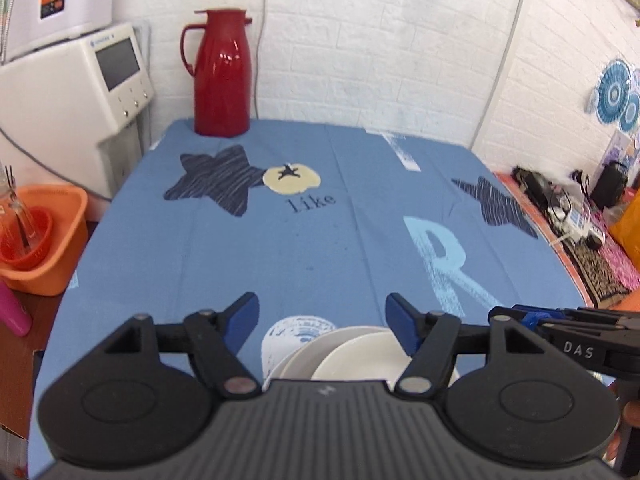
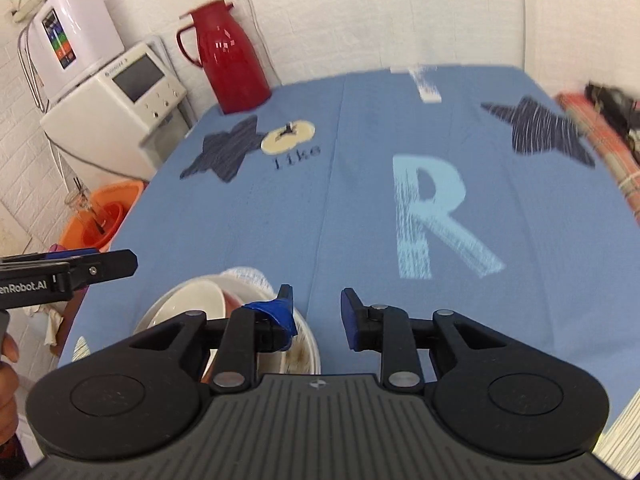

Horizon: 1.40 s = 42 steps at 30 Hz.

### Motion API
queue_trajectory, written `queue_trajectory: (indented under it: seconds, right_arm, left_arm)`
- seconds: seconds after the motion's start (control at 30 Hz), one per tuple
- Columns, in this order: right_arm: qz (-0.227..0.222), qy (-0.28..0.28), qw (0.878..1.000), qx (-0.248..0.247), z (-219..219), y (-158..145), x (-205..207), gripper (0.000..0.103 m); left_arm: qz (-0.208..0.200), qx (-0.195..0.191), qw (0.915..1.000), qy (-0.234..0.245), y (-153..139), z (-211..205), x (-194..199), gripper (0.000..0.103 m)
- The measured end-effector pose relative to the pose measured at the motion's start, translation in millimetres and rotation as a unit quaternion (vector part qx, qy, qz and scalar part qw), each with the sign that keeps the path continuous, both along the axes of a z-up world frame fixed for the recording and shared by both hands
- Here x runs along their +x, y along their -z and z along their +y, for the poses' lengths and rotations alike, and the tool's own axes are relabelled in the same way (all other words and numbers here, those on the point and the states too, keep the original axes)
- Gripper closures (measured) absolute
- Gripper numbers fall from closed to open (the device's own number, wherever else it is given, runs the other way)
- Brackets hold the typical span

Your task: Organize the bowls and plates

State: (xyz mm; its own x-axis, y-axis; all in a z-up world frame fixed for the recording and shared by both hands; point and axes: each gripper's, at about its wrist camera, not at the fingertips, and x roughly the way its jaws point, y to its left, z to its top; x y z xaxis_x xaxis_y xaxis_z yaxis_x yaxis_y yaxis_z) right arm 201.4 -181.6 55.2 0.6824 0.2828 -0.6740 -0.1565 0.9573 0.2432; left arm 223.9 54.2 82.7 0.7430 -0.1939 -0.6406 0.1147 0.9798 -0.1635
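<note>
Left gripper (image 1: 322, 316) jaws wide, empty, right gripper (image 2: 316, 312) jaws slightly parted, empty, stacked plates (image 1: 320, 344) and bowl (image 2: 192, 304) near counter (image 1: 304, 240) edge, half hidden behind grippers, far from jug (image 1: 221, 76).

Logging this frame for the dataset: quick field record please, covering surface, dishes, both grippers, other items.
surface: table with blue printed cloth
dishes: white plates stacked at the near edge, cream bowl on top
left gripper: open, nothing between its fingers, above the stack
right gripper: open with a small gap, holding nothing, beside the stack
far corner: red thermos jug, upright
off table, left: orange basin, white appliance
</note>
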Motion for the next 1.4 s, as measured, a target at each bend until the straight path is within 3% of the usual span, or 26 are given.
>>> queue_trajectory:
  seconds: [0.3, 0.47, 0.67, 0.8, 1.03, 1.23, 1.4]
  right_arm:
    - [-0.035, 0.046, 0.998, 0.028, -12.6, 30.3, 0.5, 0.091]
    - [-0.031, 0.080, 0.996, 0.008, -7.1, 37.2, 1.3, 0.089]
    - [-0.120, 0.081, 0.989, -0.015, 8.5, 29.5, -20.6, 0.087]
    - [-0.149, 0.088, 0.985, -0.021, 20.5, 22.6, -42.1, 0.086]
    - [-0.118, 0.127, 0.985, -0.020, 18.4, 25.8, -87.6, 0.085]
    - [-0.082, 0.161, 0.984, 0.002, 11.4, 50.0, -121.1, 0.084]
    - [-0.071, 0.170, 0.983, -0.011, 18.0, 70.6, -147.2, 0.083]
  left_arm:
    - [-0.022, 0.031, 0.9977, -0.055, 24.0, -23.6, 2.3, 0.033]
    - [-0.038, 0.064, 0.9942, -0.078, 30.2, -30.6, 6.5, 0.033]
    - [-0.064, 0.097, 0.9903, -0.077, 33.5, -41.4, -4.4, 0.033]
    - [-0.082, 0.101, 0.9892, -0.068, 30.9, -46.0, -31.0, 0.033]
    - [-0.089, 0.077, 0.9926, -0.032, 32.0, -40.0, -104.3, 0.032]
    - [-0.087, 0.080, 0.9928, -0.018, 61.6, -29.4, -168.7, 0.032]
    - [-0.090, 0.091, 0.9917, -0.001, 91.8, -33.1, -204.9, 0.032]
